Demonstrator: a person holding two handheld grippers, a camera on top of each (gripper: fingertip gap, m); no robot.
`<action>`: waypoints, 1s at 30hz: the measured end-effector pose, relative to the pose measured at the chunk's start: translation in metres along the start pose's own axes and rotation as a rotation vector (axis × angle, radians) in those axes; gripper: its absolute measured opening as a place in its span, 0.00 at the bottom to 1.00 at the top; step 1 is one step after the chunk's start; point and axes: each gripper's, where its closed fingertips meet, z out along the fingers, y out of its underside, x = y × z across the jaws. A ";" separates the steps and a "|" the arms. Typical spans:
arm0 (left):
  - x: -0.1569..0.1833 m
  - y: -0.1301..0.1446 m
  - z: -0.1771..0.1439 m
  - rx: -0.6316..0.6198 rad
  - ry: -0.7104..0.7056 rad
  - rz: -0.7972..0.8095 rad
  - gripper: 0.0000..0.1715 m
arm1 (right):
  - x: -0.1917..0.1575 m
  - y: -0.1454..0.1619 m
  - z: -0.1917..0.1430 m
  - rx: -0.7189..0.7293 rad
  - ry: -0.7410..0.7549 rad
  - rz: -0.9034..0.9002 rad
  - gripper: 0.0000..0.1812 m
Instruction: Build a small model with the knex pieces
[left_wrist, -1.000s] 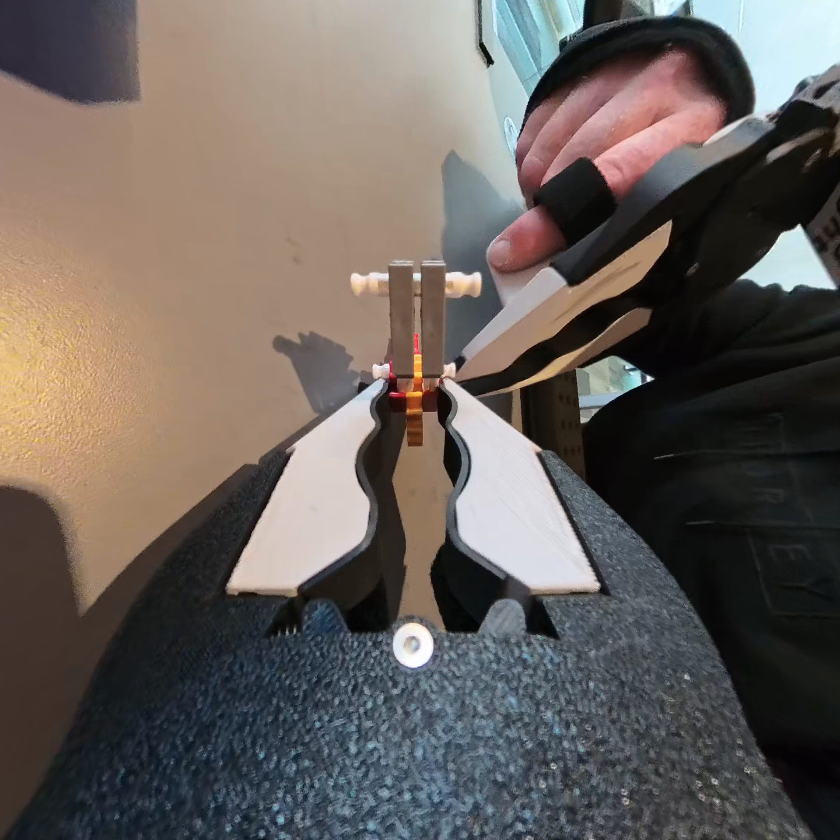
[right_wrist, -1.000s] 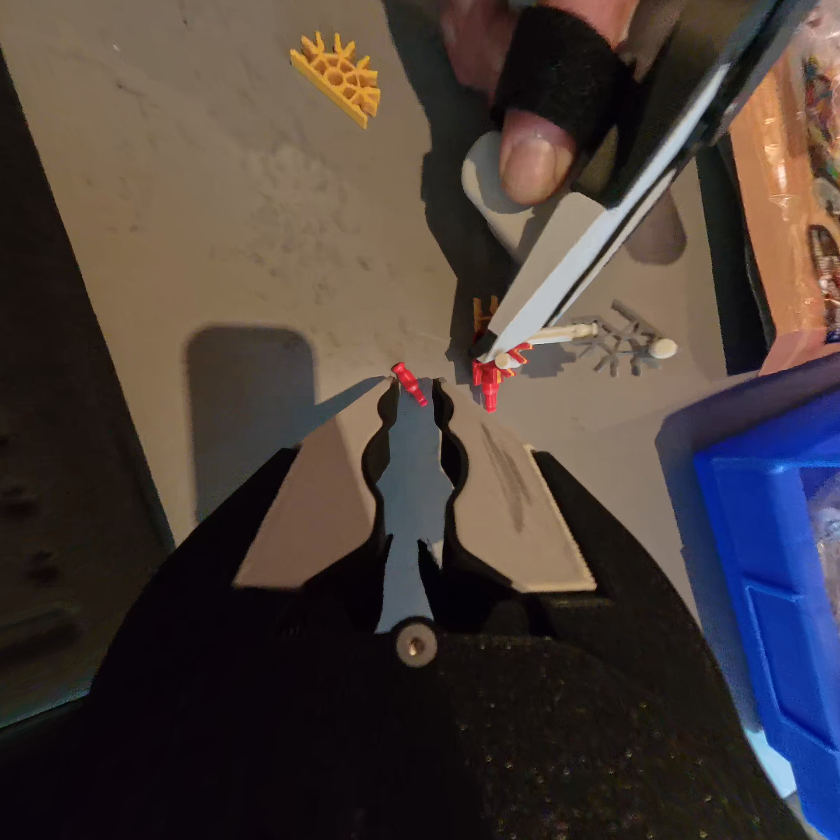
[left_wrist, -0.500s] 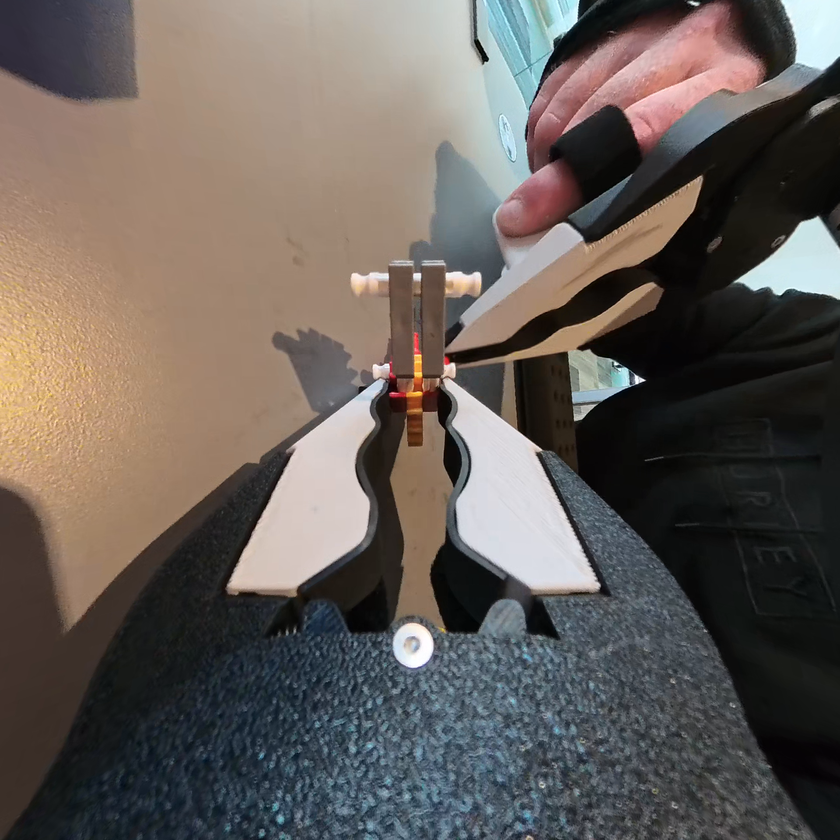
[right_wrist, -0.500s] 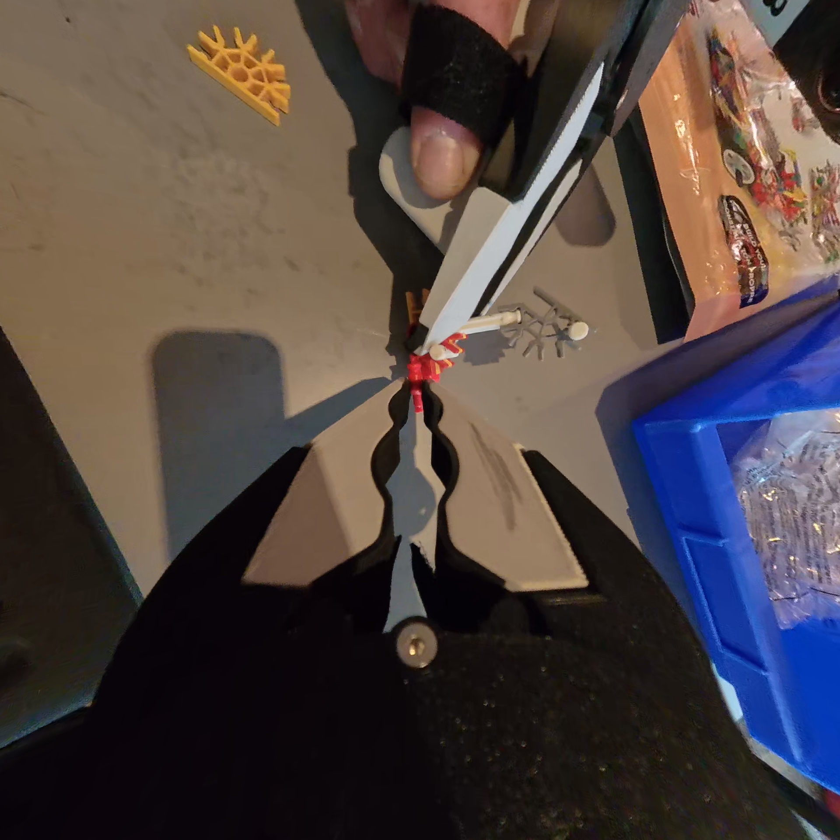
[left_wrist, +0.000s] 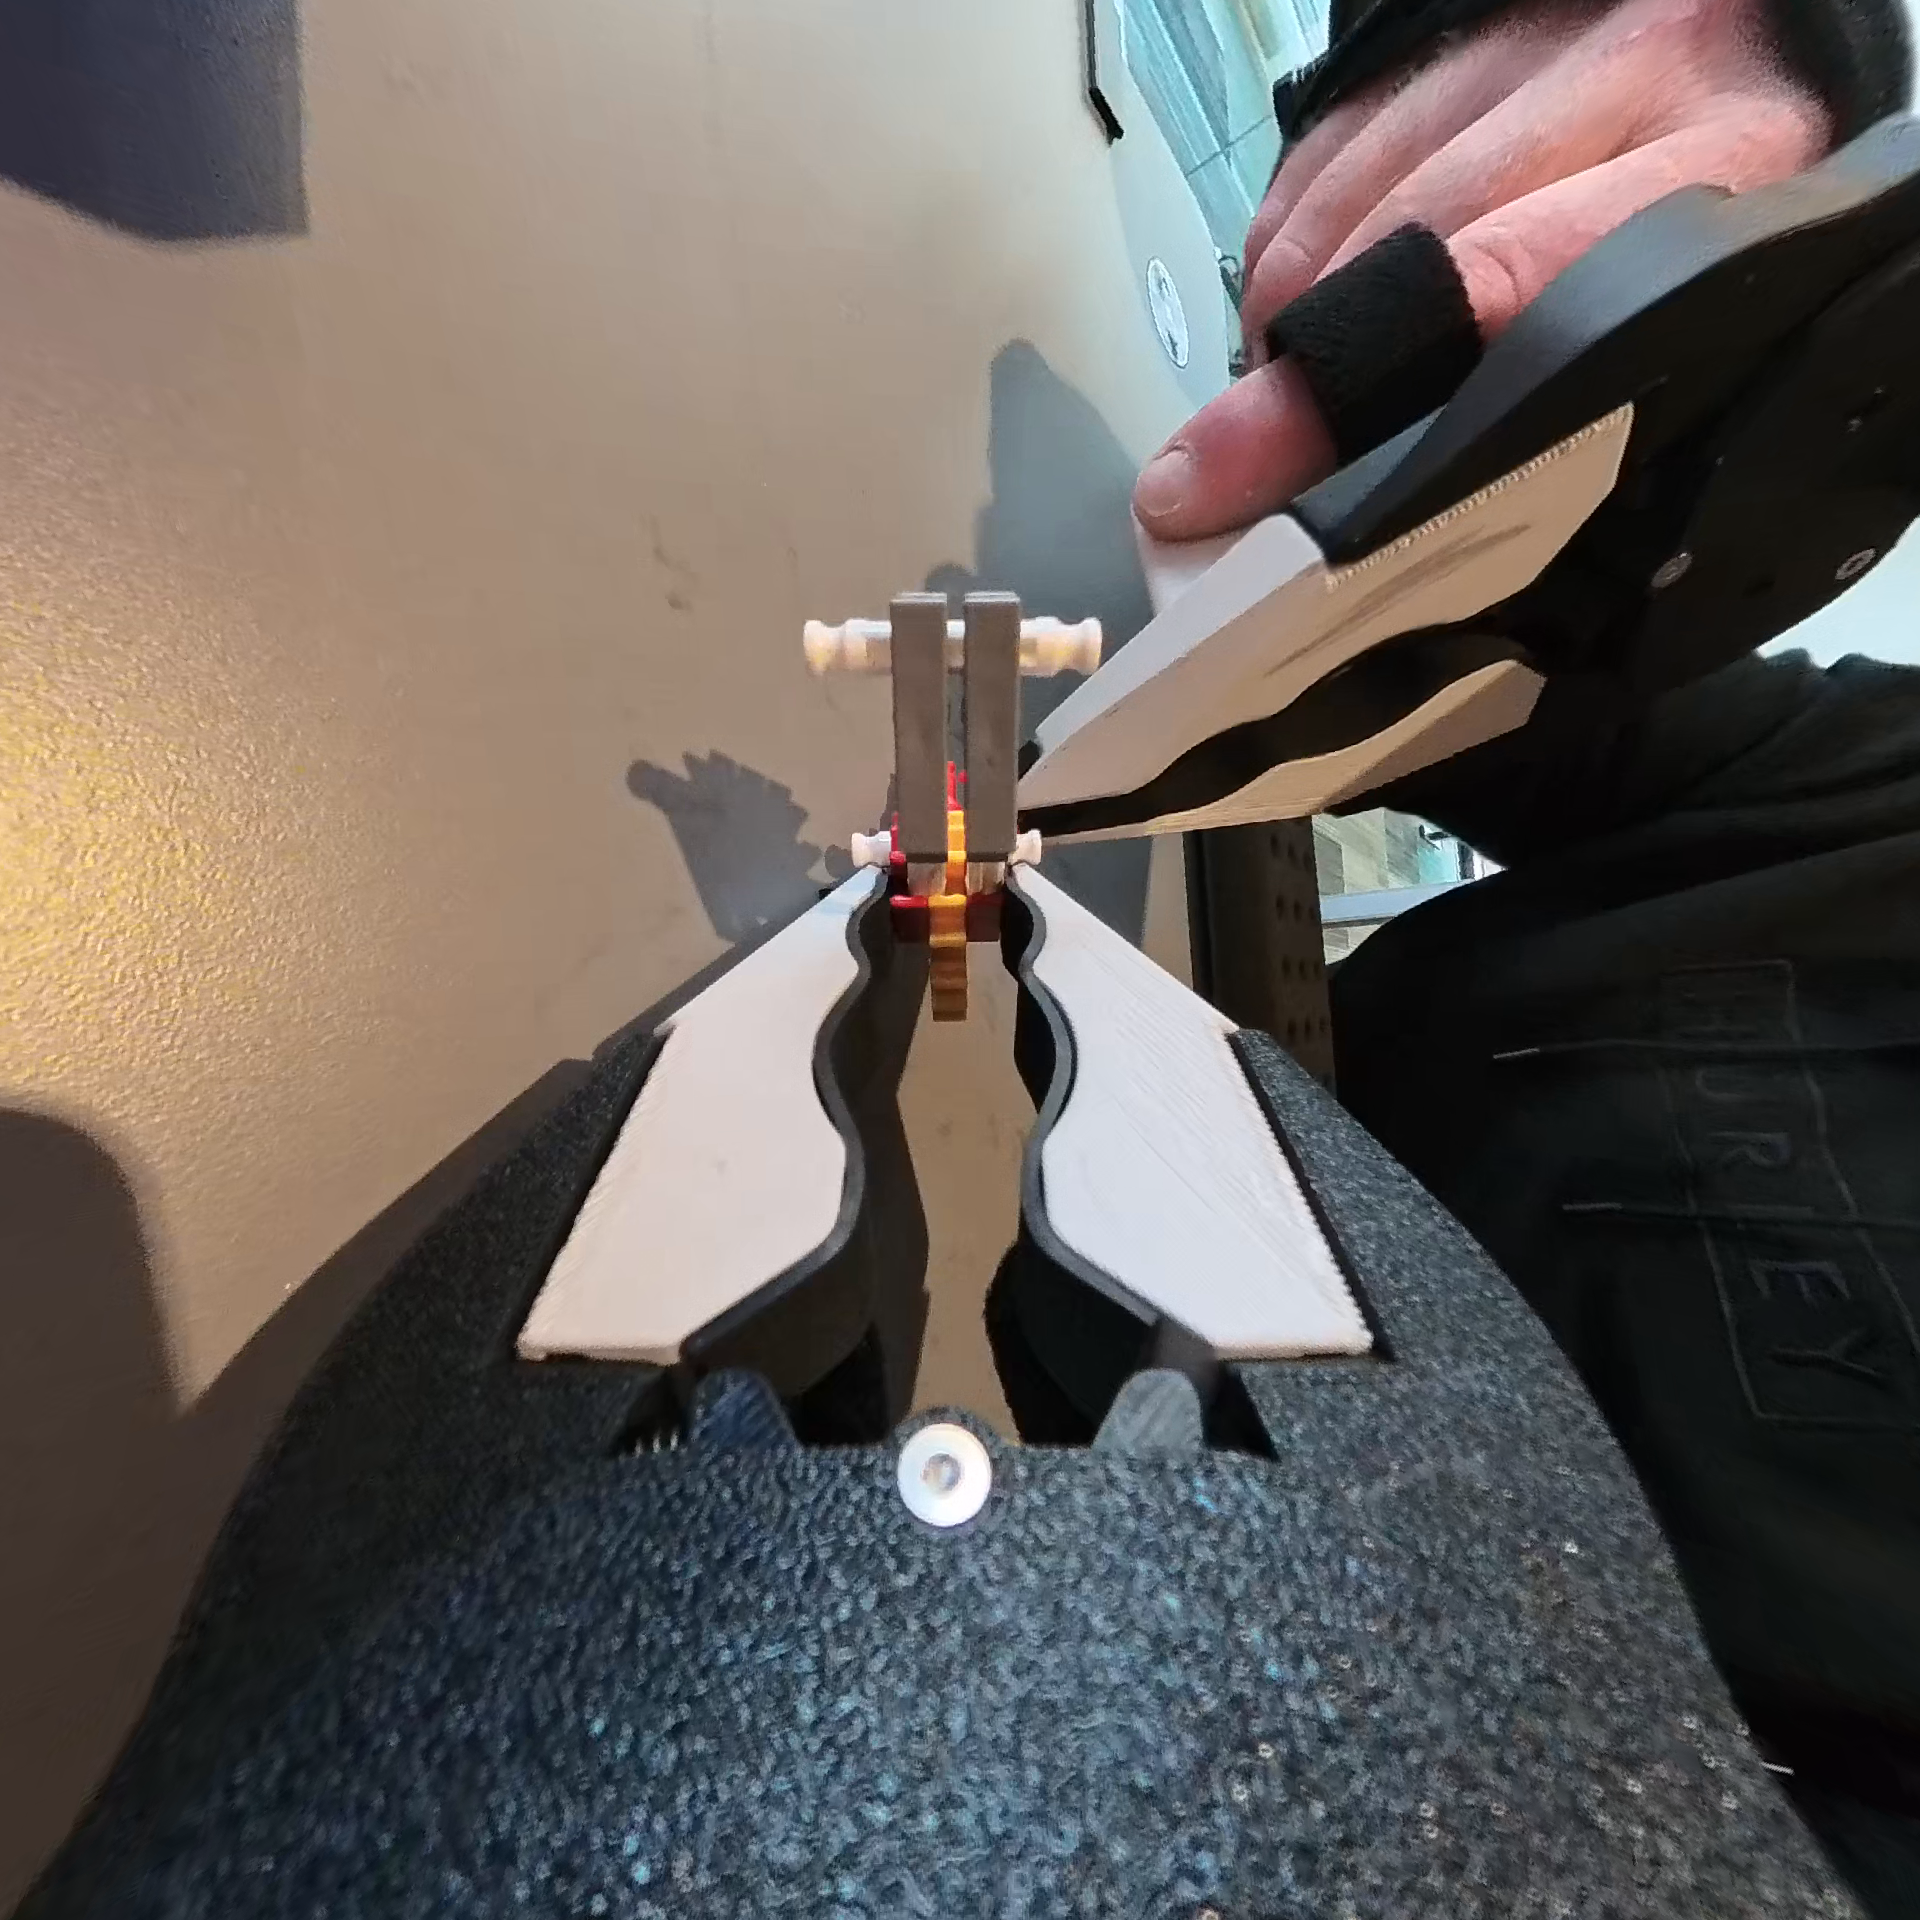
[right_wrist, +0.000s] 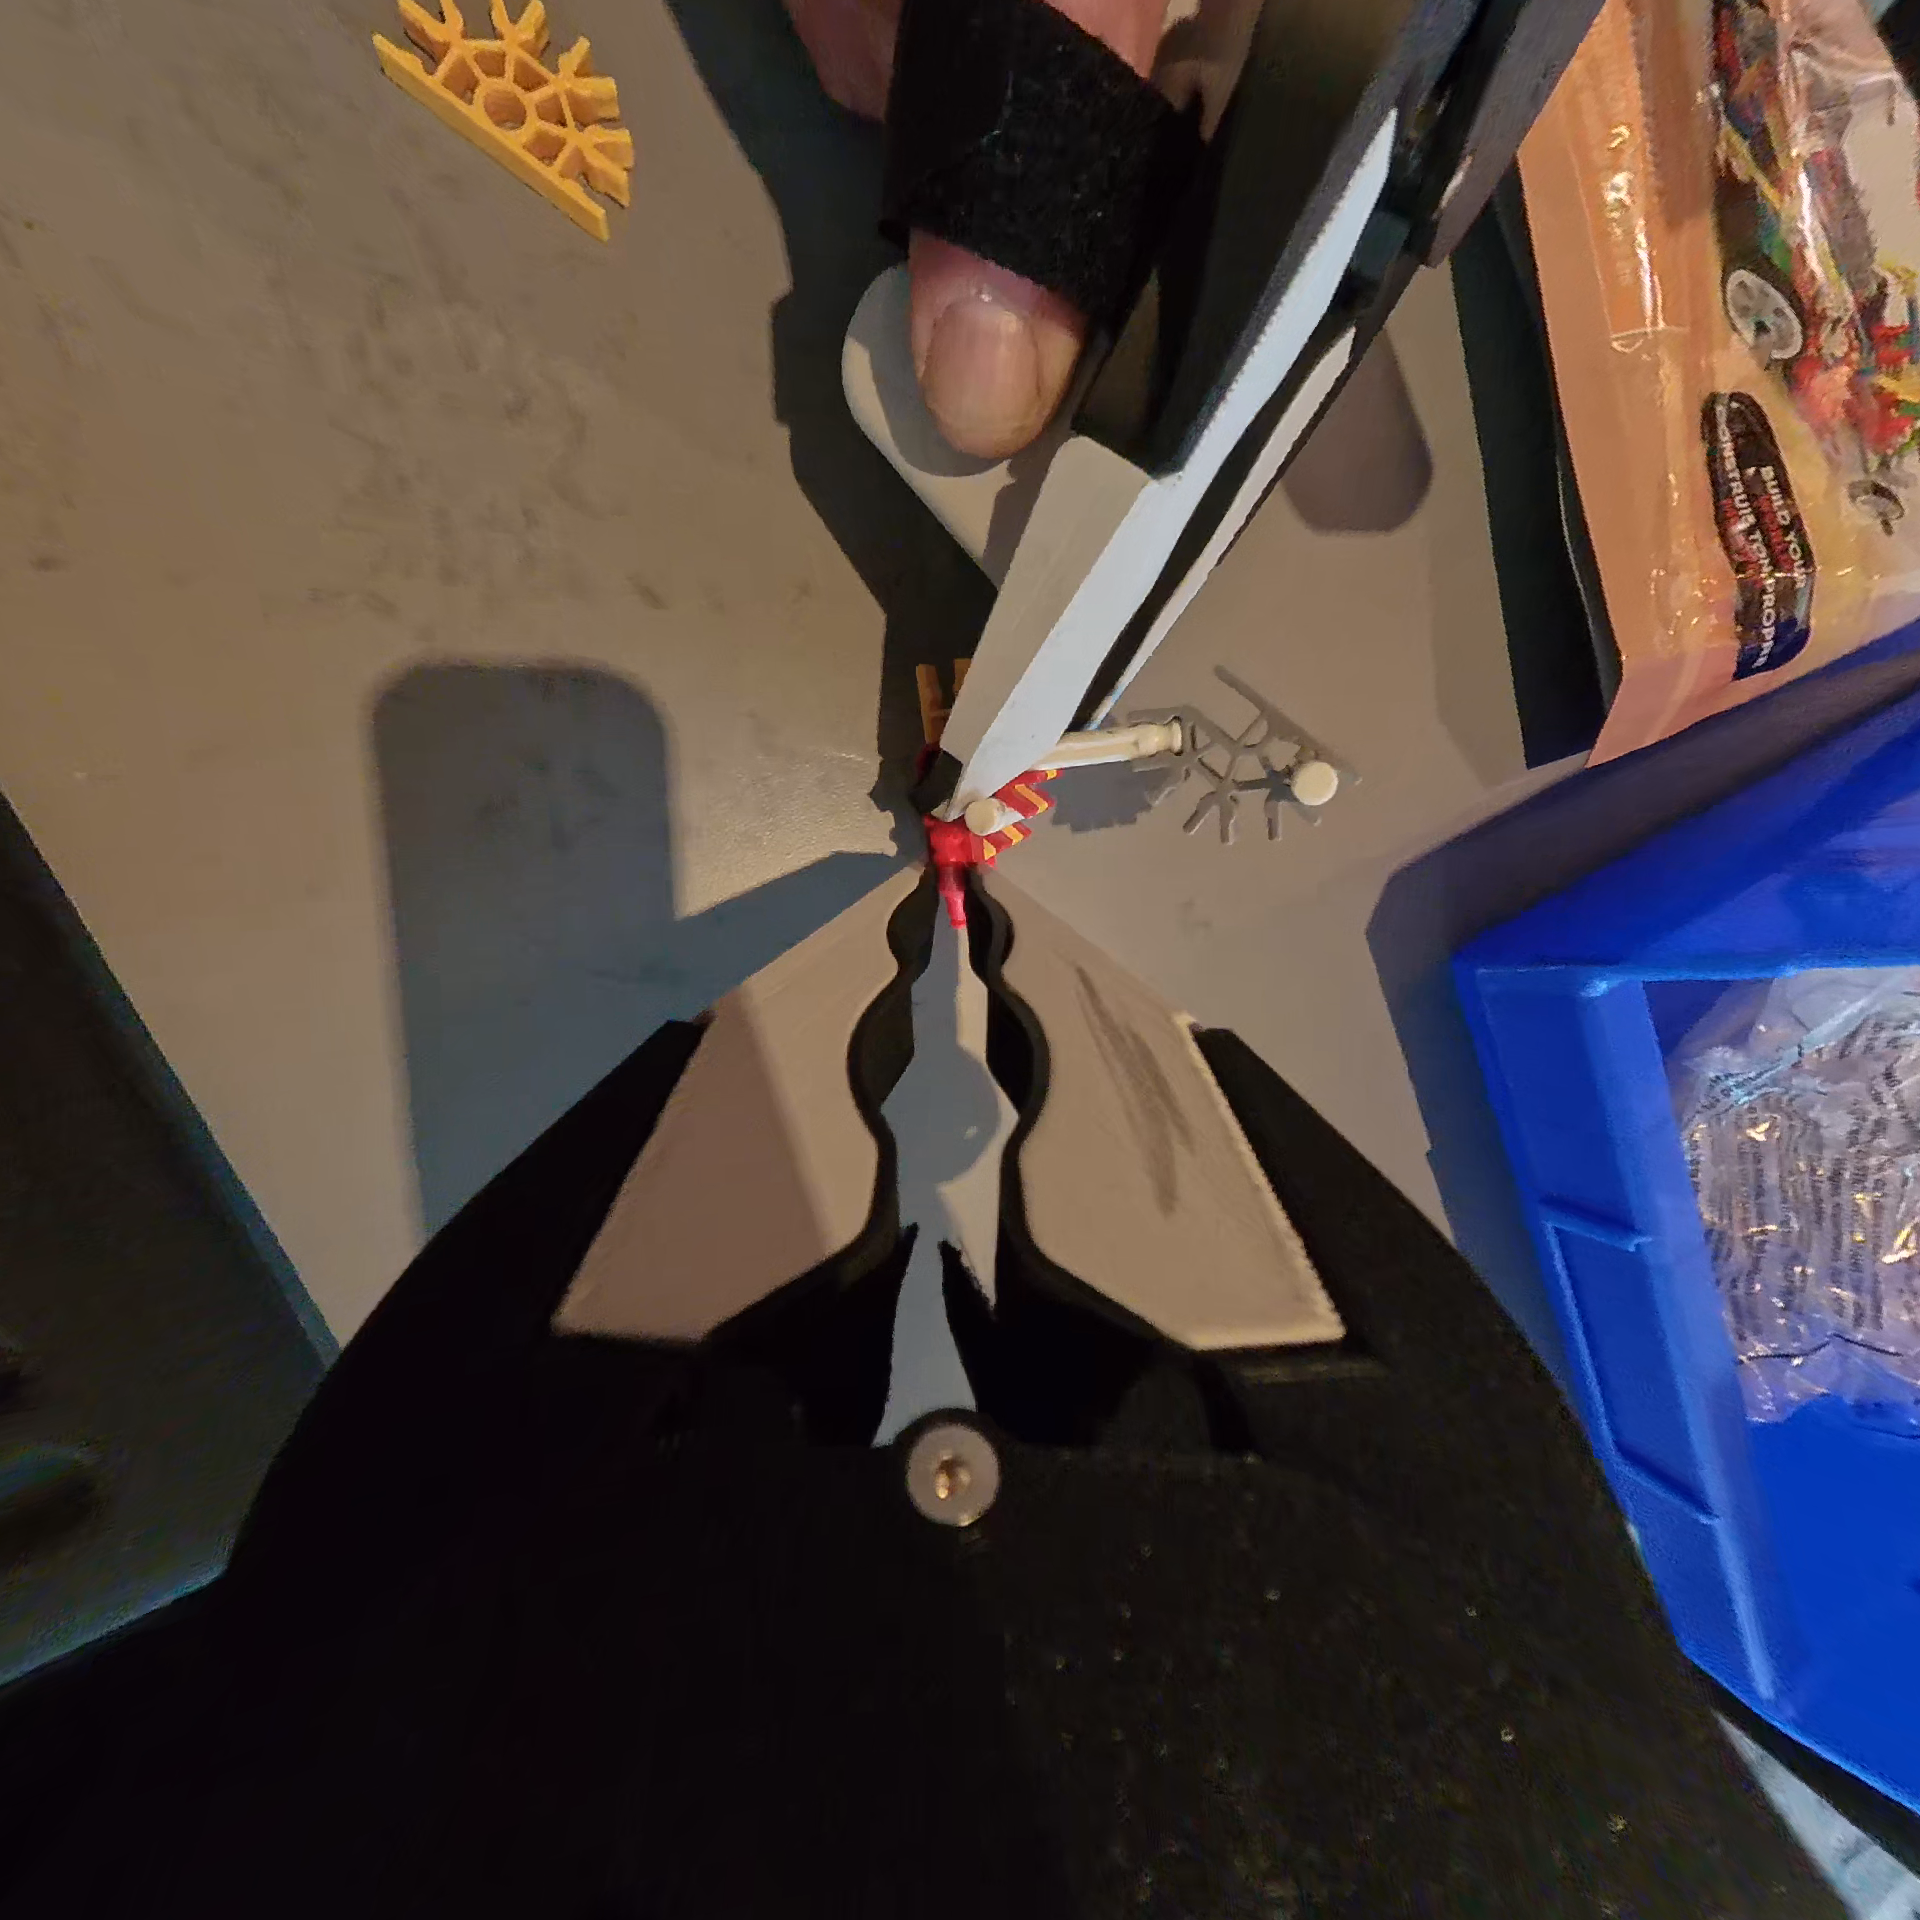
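Observation:
My left gripper (left_wrist: 948, 896) is shut on a small toy assembly: two grey connectors (left_wrist: 951, 717) stand upright on red and yellow connectors (left_wrist: 948, 940), with white rods (left_wrist: 847, 646) through them. In the right wrist view that assembly (right_wrist: 1236, 769) is held just above the grey table (right_wrist: 312, 468) by the left gripper (right_wrist: 943, 781). My right gripper (right_wrist: 953, 902) is shut on a short red rod (right_wrist: 952, 883). The rod's far end touches the assembly's red connector (right_wrist: 948, 842). The right gripper (left_wrist: 1034, 805) also shows in the left wrist view, beside the grey connectors.
A loose yellow connector (right_wrist: 514, 104) lies on the table at the far left. A blue bin (right_wrist: 1662, 1195) holding a clear bag stands at the right, an orange packet (right_wrist: 1714, 312) behind it. A person's hands (left_wrist: 1351, 260) grip both tools; a dark-clothed body is at the right. Left and right tips are no more than a few centimetres apart.
My right gripper carried the red rod to the right and forward until its end met the red connector. The left gripper kept the assembly still.

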 end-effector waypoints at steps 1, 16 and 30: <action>0.000 0.000 0.000 0.000 -0.002 0.001 0.10 | 0.000 0.000 0.000 -0.013 -0.006 -0.009 0.02; -0.001 -0.001 0.001 -0.002 -0.016 0.013 0.10 | 0.000 0.002 0.004 -0.101 -0.282 0.131 0.04; -0.002 -0.002 0.001 0.001 -0.036 0.043 0.10 | 0.001 0.002 0.009 -0.087 -0.435 0.341 0.06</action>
